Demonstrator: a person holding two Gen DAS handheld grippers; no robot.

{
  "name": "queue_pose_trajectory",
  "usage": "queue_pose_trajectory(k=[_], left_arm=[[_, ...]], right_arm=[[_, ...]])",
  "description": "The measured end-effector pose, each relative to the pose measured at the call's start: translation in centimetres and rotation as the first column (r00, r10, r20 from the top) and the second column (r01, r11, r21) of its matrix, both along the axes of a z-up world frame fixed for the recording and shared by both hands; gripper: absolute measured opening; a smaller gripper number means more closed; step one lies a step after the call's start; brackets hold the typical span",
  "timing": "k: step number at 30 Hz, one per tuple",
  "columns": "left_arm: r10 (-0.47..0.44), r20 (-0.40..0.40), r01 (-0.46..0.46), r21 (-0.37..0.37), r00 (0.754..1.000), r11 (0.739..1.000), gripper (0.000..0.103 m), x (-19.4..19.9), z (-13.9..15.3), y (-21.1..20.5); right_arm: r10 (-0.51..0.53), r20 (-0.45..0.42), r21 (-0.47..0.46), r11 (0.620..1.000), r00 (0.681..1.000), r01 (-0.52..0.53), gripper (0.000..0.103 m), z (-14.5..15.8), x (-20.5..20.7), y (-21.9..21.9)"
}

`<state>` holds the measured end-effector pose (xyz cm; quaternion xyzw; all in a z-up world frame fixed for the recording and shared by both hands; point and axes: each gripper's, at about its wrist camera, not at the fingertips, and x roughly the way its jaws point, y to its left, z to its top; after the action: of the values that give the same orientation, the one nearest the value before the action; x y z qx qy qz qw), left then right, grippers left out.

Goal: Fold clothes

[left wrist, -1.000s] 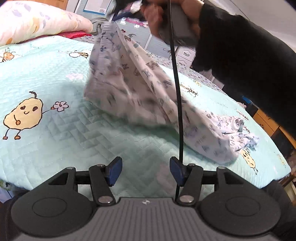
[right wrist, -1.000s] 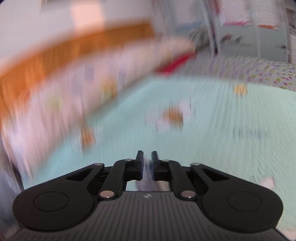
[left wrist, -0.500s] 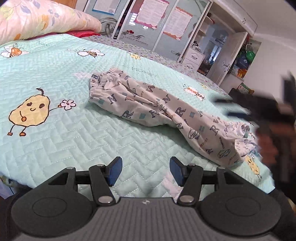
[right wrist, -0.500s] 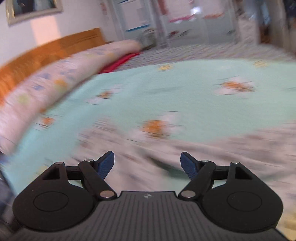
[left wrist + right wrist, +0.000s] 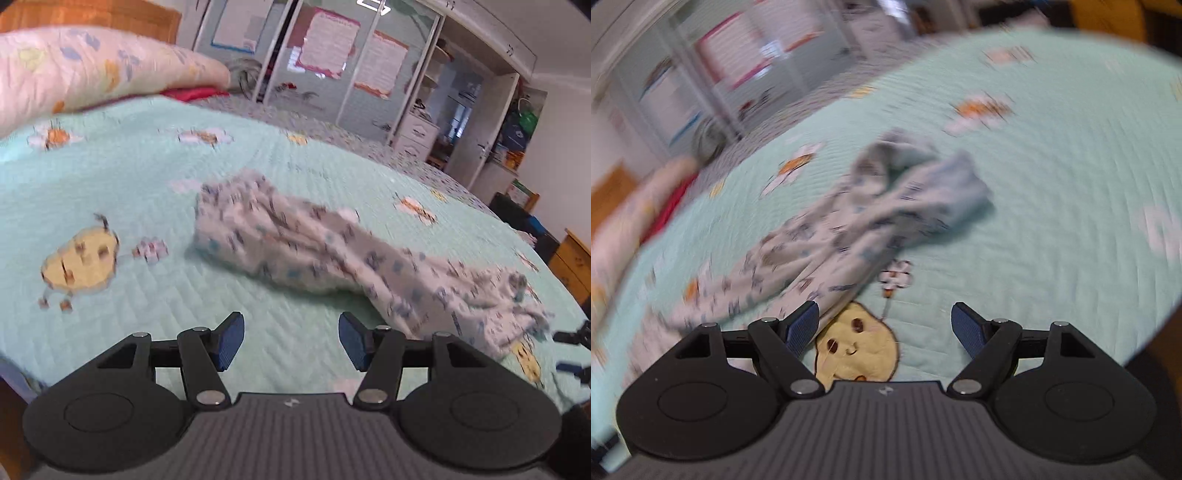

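Note:
A pair of white pants with a blue letter print [image 5: 332, 254] lies crumpled on the mint green quilt [image 5: 122, 177]. My left gripper [image 5: 291, 341] is open and empty, hovering near the quilt's front edge, short of the pants. My right gripper [image 5: 884, 328] is open and empty at the pants' other end; the pants [image 5: 857, 229] stretch away from its left finger. Part of the right gripper shows at the right edge of the left wrist view [image 5: 576, 350]. Both views are motion-blurred.
A floral pillow [image 5: 85, 70] and a red cloth [image 5: 192, 92] lie at the head of the bed. Mirrored wardrobe doors [image 5: 332, 74] and a wooden cabinet [image 5: 572, 258] stand beyond the bed. Cartoon pear prints [image 5: 857, 347] mark the quilt.
The right gripper held the pants up a second ago, then opened and dropped them on the quilt. It has swung round to the pants' far end. The left gripper stayed open.

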<state>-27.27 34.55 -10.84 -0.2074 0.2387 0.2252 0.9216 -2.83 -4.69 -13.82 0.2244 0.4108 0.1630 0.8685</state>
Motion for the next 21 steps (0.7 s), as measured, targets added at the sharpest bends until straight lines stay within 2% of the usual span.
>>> queue_pose_trajectory(k=[2, 4, 7, 11, 13, 15, 16, 17, 18, 19, 20, 21], left_arm=[[0.014, 0.001, -0.014, 0.028, 1.000, 1.000, 0.060, 0.8, 1.1, 0.8], [0.034, 0.007, -0.034, 0.019, 0.999, 0.999, 0.062, 1.7, 1.9, 2.2], [0.082, -0.006, -0.082, 0.013, 0.997, 0.997, 0.063, 3.4, 2.1, 4.7], [0.134, -0.070, -0.138, -0.050, 0.988, 0.989, 0.063, 6.1, 1.1, 8.6], [0.152, -0.114, -0.160, -0.063, 0.982, 0.985, 0.063, 7.5, 0.1, 10.0], [0.162, -0.148, -0.173, -0.066, 0.976, 0.983, 0.063, 8.7, -0.8, 10.9], [0.160, -0.159, -0.172, -0.070, 0.974, 0.983, 0.063, 9.2, -1.3, 11.2], [0.149, -0.166, -0.162, -0.072, 0.975, 0.984, 0.062, 9.5, -1.6, 11.1], [0.138, -0.173, -0.153, -0.073, 0.975, 0.986, 0.057, 9.8, -1.8, 11.1], [0.127, -0.180, -0.143, -0.075, 0.975, 0.987, 0.046, 10.1, -2.1, 11.1], [0.118, -0.182, -0.133, -0.076, 0.976, 0.988, 0.025, 10.3, -2.3, 11.0], [0.117, -0.152, -0.128, -0.065, 0.981, 0.990, 0.024, 9.8, -1.9, 10.7]], right_arm=[[-0.027, -0.079, 0.113, 0.993, 0.997, 0.036, 0.079, -1.2, 1.2, -1.0], [-0.045, -0.128, 0.174, 0.982, 0.991, 0.067, 0.079, -2.1, 2.3, -0.8], [-0.061, -0.124, 0.196, 0.977, 0.990, 0.085, 0.079, -2.7, 3.6, 0.1], [-0.070, -0.116, 0.212, 0.973, 0.991, 0.094, 0.079, -3.1, 5.4, 1.2], [-0.067, -0.122, 0.213, 0.973, 0.990, 0.092, 0.074, -3.3, 6.5, 1.8], [-0.058, -0.137, 0.214, 0.973, 0.989, 0.086, 0.050, -3.5, 7.5, 2.3], [-0.051, -0.146, 0.216, 0.973, 0.988, 0.082, 0.043, -3.7, 7.9, 2.5], [-0.042, -0.156, 0.221, 0.972, 0.987, 0.076, 0.029, -3.9, 8.3, 2.7], [-0.035, -0.161, 0.223, 0.972, 0.986, 0.071, 0.019, -4.1, 8.6, 2.8], [-0.031, -0.162, 0.226, 0.972, 0.986, 0.068, 0.016, -4.1, 8.7, 2.8], [-0.029, -0.161, 0.230, 0.971, 0.987, 0.066, 0.011, -4.1, 8.8, 2.8], [-0.027, -0.158, 0.239, 0.969, 0.987, 0.065, 0.007, -4.0, 8.8, 2.6]])
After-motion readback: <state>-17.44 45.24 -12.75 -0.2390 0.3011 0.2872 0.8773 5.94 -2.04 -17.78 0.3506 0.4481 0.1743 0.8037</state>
